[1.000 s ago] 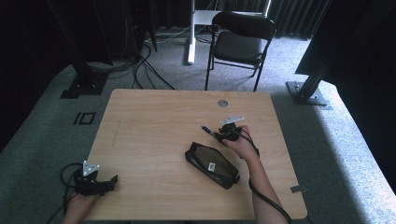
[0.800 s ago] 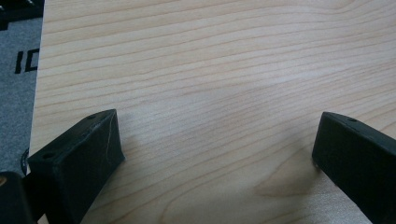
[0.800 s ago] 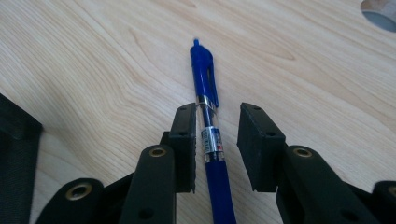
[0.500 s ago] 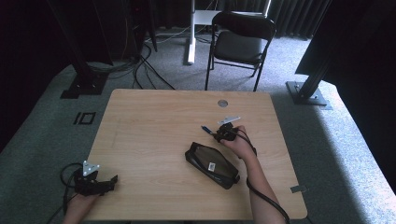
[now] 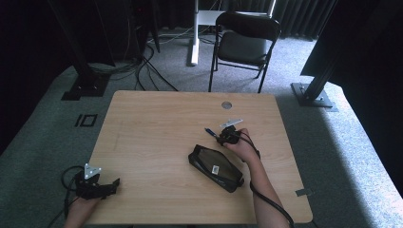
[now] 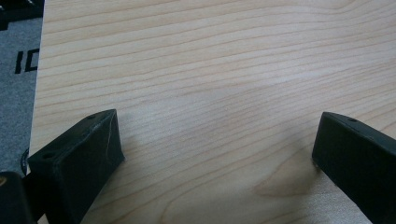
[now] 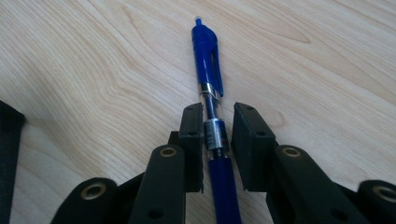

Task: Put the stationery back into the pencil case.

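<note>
Risk first: right tool [image 7: 217,140] has just been closing around the blue retractable pen [image 7: 208,70] lying flat on the table [image 5: 157,128], and the right gripper view has the left pad against the barrel while a thin gap shows on the right pad, so I read it as nearly pinched, not seated. Barrel is round and smooth, grip sits at the clear section near the metal band, off the pen's middle; if the pads bite off-centre the pen could roll out or pivot nose-down on lift. Jaws are also low against the wood, so a scrape or a pad catching the table is possible. Black pencil case [image 5: 216,167] lies just beside the right hand [image 5: 242,147], toward the person; judging by the scene the pen is headed there, and a tilted pen could snag the case edge. Left tool [image 5: 102,186] rests at the table's near left corner, jaws spread wide over bare wood, holding nothing. Writing: the pen's band carries print too small to read; the case has a small white label, unreadable.
</note>
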### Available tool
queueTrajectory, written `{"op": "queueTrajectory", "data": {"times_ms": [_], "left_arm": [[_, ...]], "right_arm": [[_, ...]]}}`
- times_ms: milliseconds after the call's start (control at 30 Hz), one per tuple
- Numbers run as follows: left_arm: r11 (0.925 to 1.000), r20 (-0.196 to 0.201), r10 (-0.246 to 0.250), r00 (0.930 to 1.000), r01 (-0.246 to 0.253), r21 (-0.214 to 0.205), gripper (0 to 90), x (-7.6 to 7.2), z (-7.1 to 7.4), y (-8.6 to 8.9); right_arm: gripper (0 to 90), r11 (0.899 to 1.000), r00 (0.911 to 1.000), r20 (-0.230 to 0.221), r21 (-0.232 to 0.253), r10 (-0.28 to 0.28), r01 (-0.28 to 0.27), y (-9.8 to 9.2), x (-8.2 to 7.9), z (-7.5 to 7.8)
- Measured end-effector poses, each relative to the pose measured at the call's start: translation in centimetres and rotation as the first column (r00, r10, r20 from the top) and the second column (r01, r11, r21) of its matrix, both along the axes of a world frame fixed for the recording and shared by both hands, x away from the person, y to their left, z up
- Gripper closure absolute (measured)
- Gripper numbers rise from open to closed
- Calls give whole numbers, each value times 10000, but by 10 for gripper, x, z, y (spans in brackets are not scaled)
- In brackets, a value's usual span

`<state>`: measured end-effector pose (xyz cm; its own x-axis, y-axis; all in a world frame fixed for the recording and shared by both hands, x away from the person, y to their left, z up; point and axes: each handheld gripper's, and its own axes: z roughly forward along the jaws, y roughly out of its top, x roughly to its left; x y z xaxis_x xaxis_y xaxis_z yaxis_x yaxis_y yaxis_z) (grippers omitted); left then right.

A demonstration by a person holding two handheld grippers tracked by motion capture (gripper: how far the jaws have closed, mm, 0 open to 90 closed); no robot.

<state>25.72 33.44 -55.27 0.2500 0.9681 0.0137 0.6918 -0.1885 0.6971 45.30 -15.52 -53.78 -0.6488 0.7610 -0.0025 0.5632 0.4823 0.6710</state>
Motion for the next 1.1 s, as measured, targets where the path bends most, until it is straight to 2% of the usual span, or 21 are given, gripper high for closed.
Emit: {"op": "queueTrajectory", "data": {"times_ms": [267, 300, 433, 467, 533, 800, 1100], "left_arm": [[10000, 2, 1, 10000, -1, -1, 18, 0, 0, 0], [10000, 4, -2, 10000, 2, -3, 18, 0, 0, 0], [10000, 6, -2, 10000, 2, -6, 18, 0, 0, 0], [10000, 5, -3, 10000, 3, -5, 18, 0, 0, 0], [10000, 1, -8, 10000, 8, 0, 18, 0, 0, 0], [10000, -3, -5, 10000, 5, 7, 18, 0, 0, 0], [10000, 0, -2, 10000, 2, 1, 18, 0, 0, 0]], "right_arm": [[793, 9998, 9996, -296, -221, 22, -29, 2, 3, 3], [794, 9999, 9990, -436, -78, -99, 96, 2, 3, 3], [795, 9997, 9988, -413, -21, -254, 254, 2, 2, 3], [795, 9994, 9984, -518, 260, -205, 219, 0, 2, 2], [796, 9993, 9988, -403, 206, -296, 304, -3, 1, 3], [795, 9963, 9971, -319, 473, -697, 711, -21, -3, 19], [795, 9952, 9970, -213, 625, -744, 756, -34, -12, 35]]}}
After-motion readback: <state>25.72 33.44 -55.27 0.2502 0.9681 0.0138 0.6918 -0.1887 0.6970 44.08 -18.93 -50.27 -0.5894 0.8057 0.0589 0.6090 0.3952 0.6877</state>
